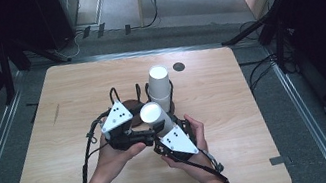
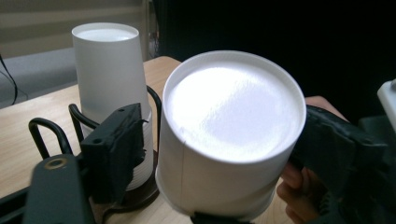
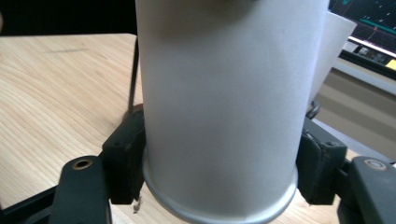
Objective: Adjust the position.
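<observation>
Upturned white paper cup [image 2: 229, 135] close ahead, base facing camera. Black jaw pad [image 2: 114, 149] apart from its left wall (gap visible). Second upturned cup [image 2: 109, 70] behind, in wire holder [image 2: 49, 133].

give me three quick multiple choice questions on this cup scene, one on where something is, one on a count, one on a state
1. Where does the far stack of cups stand?
A. in the black wire holder
B. on the floor
C. in the person's palm

2. How many grey three-cornered plates show in the high view?
A. one
B. two
C. four

3. How is the near white cup held?
A. lying loose on the table
B. upside down between the right gripper pads
C. upright, full of water

Answers: 1 A, wire loops ring its base. 2 B, one plate tops each gripper. 3 B, the right gripper view shows both pads at the cup near its rim, flat bottom upward.
</observation>
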`<state>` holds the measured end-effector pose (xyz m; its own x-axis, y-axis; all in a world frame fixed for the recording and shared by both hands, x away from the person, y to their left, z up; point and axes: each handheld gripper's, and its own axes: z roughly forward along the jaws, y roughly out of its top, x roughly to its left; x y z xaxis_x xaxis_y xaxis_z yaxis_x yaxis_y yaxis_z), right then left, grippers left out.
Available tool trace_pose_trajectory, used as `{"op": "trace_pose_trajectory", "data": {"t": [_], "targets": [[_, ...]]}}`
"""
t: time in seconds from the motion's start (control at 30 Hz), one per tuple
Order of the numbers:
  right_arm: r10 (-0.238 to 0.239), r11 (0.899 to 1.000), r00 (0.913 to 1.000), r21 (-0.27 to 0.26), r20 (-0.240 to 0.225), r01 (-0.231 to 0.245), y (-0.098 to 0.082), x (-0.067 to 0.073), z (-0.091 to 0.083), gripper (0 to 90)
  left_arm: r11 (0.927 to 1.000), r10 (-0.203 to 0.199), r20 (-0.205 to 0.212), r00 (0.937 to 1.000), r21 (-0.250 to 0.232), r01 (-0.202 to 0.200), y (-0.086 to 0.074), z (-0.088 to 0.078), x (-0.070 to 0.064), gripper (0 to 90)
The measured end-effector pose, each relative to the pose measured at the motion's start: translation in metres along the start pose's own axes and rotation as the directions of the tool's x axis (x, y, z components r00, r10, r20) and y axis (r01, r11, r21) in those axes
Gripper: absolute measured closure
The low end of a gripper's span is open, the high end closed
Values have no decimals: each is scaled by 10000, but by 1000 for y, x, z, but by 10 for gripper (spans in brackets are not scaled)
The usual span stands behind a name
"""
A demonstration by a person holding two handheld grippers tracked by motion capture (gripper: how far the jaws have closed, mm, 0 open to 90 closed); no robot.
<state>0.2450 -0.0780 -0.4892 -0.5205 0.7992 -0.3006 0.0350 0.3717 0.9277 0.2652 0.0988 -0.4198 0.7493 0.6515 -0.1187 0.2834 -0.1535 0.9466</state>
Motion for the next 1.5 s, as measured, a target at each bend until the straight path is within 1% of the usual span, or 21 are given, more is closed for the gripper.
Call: {"op": "trace_pose_trajectory", "data": {"t": [0.13,0.27,0.3,0.37,0.4,0.47,0.63,0.67,0.73,0.8,0.9,0.97,1.07,1.17,1.23,1.27,1.3,1.33,1.37,1.43,1.5], "targets": [[-525,9985,9985,171,134,523,-2,-3,-1,314,9999,24,49,10000,111,-25,-2,0,1,140],[-1303,9912,9911,266,289,1295,-6,-4,-1,324,9996,38,91,10000,273,-40,-2,0,3,148],[-1583,9871,9868,291,330,1574,-7,-5,-1,327,9994,63,128,9999,352,-67,-3,0,3,156],[-1848,9824,9822,352,342,1836,-9,-6,-1,331,9984,125,252,9996,543,-139,-3,1,3,174],[-2125,9767,9765,380,365,2111,-10,-6,-1,333,9981,108,287,9995,603,-125,-4,2,3,186],[-2475,9682,9684,465,319,2460,-12,-5,0,335,9972,91,283,9996,746,-111,-4,3,3,196],[-2926,9558,9553,437,428,2908,-14,-2,0,341,9925,172,276,9995,1202,-204,-4,6,3,218],[-2942,9552,9548,449,422,2924,-15,-1,0,341,9907,183,288,9994,1346,-221,-4,7,3,222],[-3223,9461,9459,462,386,3205,-15,0,1,342,9897,195,309,9993,1415,-237,-5,8,3,241],[-3399,9398,9398,495,355,3381,-16,2,1,337,9893,232,294,9993,1435,-272,-5,8,3,251],[-3344,9416,9421,496,235,3330,-17,2,2,304,9896,83,370,9993,1433,-135,-5,7,5,271],[-3276,9435,9447,590,161,3262,-16,1,2,262,9888,67,428,9991,1488,-130,-5,7,6,288],[-3197,9459,9474,641,146,3182,-16,1,3,207,9899,72,599,9982,1409,-156,-6,6,6,317],[-2983,9524,9544,679,79,2971,-15,0,2,148,9917,84,739,9972,1275,-178,-5,6,6,342],[-2794,9575,9601,767,89,2779,-14,-1,1,131,9928,154,636,9979,1177,-228,-5,5,6,349],[-2767,9583,9609,759,65,2754,-14,-2,0,128,9936,158,597,9981,1110,-223,-5,4,7,351],[-2636,9619,9646,781,95,2620,-15,-3,-1,126,9943,168,541,9984,1044,-224,-5,4,7,353],[-2617,9622,9651,807,97,2601,-15,-4,-1,124,9956,181,355,9992,909,-212,-5,3,7,354],[-2507,9650,9680,834,150,2486,-16,-4,-2,123,9964,174,274,9995,822,-196,-4,2,8,355],[-2433,9669,9699,824,137,2414,-17,-6,-4,121,9987,49,384,9993,512,-69,-4,-1,11,356],[-2192,9723,9755,870,174,2169,-19,-8,-5,115,9995,32,296,9996,298,-41,-4,-2,13,357]]}}
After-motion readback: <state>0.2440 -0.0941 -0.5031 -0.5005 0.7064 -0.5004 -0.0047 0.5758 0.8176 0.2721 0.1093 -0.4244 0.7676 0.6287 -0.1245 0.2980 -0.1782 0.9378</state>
